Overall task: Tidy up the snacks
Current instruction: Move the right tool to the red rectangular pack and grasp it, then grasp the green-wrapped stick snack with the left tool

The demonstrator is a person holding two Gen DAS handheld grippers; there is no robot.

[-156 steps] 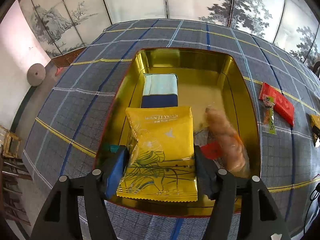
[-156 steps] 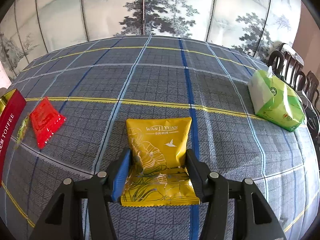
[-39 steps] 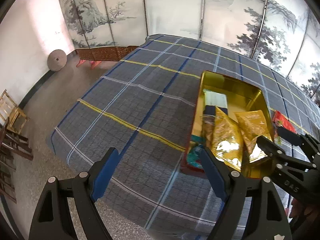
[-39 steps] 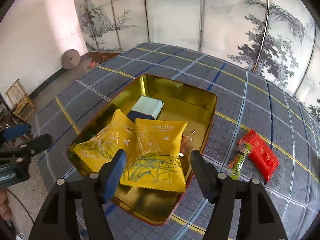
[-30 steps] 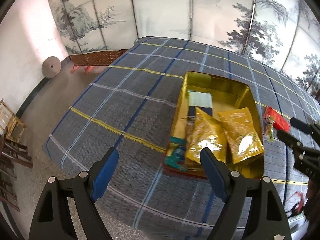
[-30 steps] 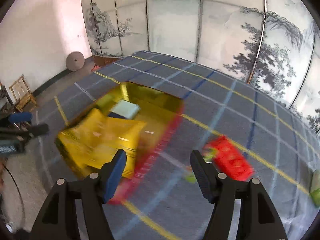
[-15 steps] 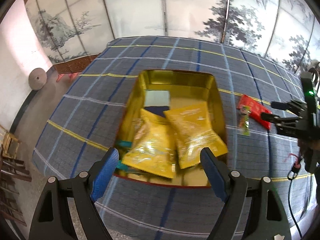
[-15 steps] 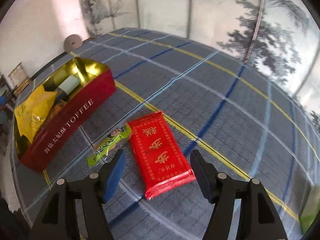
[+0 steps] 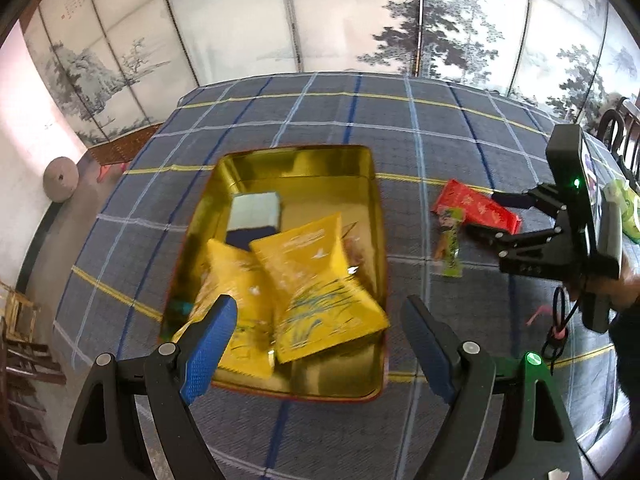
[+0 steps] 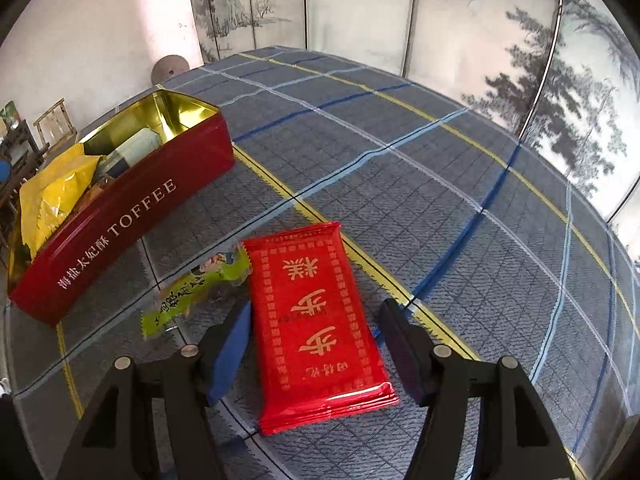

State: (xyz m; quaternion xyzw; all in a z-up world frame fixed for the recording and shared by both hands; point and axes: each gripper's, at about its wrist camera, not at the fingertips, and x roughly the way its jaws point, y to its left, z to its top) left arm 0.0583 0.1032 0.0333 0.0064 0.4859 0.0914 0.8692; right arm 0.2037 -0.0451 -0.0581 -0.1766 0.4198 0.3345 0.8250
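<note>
My left gripper (image 9: 318,320) hangs open and holds nothing, above the near end of the gold-lined toffee tin (image 9: 296,152). In the tin lie two yellow packets (image 9: 320,272) (image 9: 236,280) and a teal and navy box (image 9: 254,210). To the right of the tin, a red packet (image 10: 316,320) lies flat on the plaid cloth, with a green snack stick (image 10: 196,292) beside it. My right gripper (image 10: 316,330) is low over the red packet, one finger on each side. Its jaws are closing, and a small gap still shows at each pad. The left wrist view also shows my right gripper (image 9: 490,216) at the red packet (image 9: 476,208).
The tin's red outer wall (image 10: 120,220) stands left of the red packet. A green tissue pack (image 9: 626,208) sits at the far right of the table. A person's hand (image 9: 624,284) holds the right gripper. The table's left edge drops to the floor, where chairs (image 9: 20,320) stand.
My right gripper left the tin, swung right and came down over the red packet, and its jaws narrowed. My left gripper swung across until the tin sat between its fingers.
</note>
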